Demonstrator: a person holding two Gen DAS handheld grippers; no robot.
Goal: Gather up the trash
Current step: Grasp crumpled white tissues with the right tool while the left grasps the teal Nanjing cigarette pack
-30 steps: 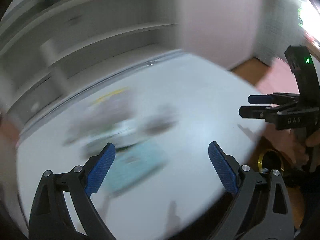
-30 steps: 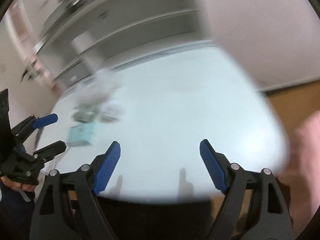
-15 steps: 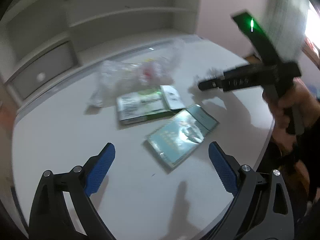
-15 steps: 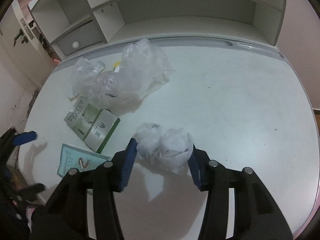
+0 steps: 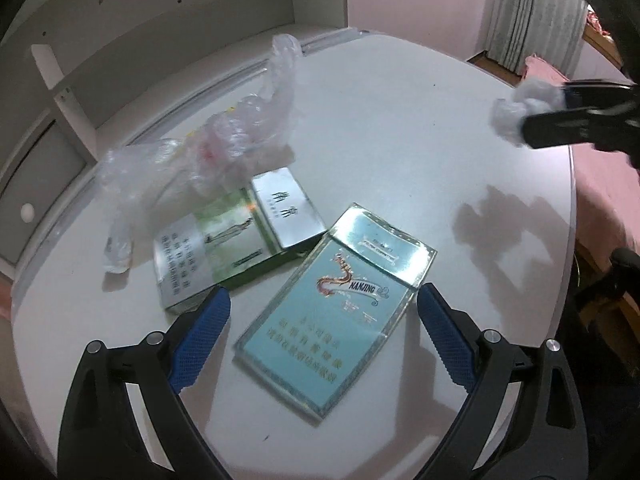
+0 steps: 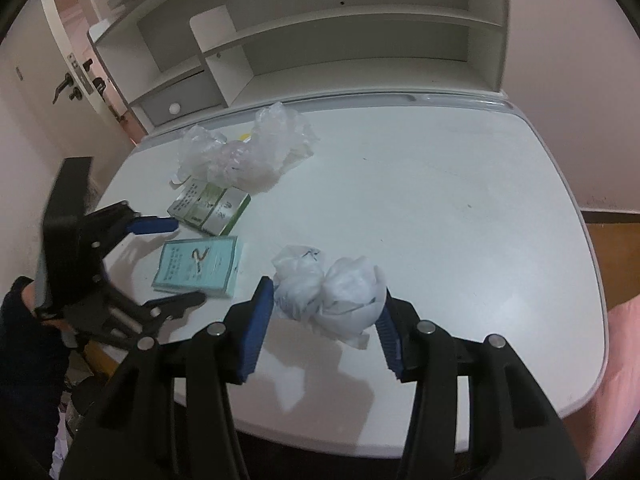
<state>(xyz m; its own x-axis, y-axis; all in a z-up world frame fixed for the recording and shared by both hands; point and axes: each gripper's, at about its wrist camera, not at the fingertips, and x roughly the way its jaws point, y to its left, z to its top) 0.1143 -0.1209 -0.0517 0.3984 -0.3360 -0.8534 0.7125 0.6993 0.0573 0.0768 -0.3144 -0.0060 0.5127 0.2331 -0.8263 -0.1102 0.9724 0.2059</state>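
Note:
My right gripper (image 6: 326, 302) is shut on a crumpled white tissue wad (image 6: 328, 290) and holds it above the white desk (image 6: 440, 200); the wad also shows in the left wrist view (image 5: 520, 110). My left gripper (image 5: 320, 320) is open, its fingers on either side of a light blue cigarette carton (image 5: 336, 312) lying flat on the desk. A green and silver carton (image 5: 236, 236) lies just beyond it. A crumpled clear plastic bag (image 5: 224, 144) lies behind the cartons. The left gripper (image 6: 168, 260) also shows in the right wrist view, over the blue carton (image 6: 200, 266).
A white shelf unit (image 6: 320, 40) with a grey drawer (image 6: 180, 104) stands behind the desk. The desk edge drops off at the right to a wooden floor (image 6: 612, 256). A door with a handle (image 6: 64, 88) is at the far left.
My right gripper has closed on the tissue wad and lifted it off the desk. My left gripper has come in lower and closer over the blue carton.

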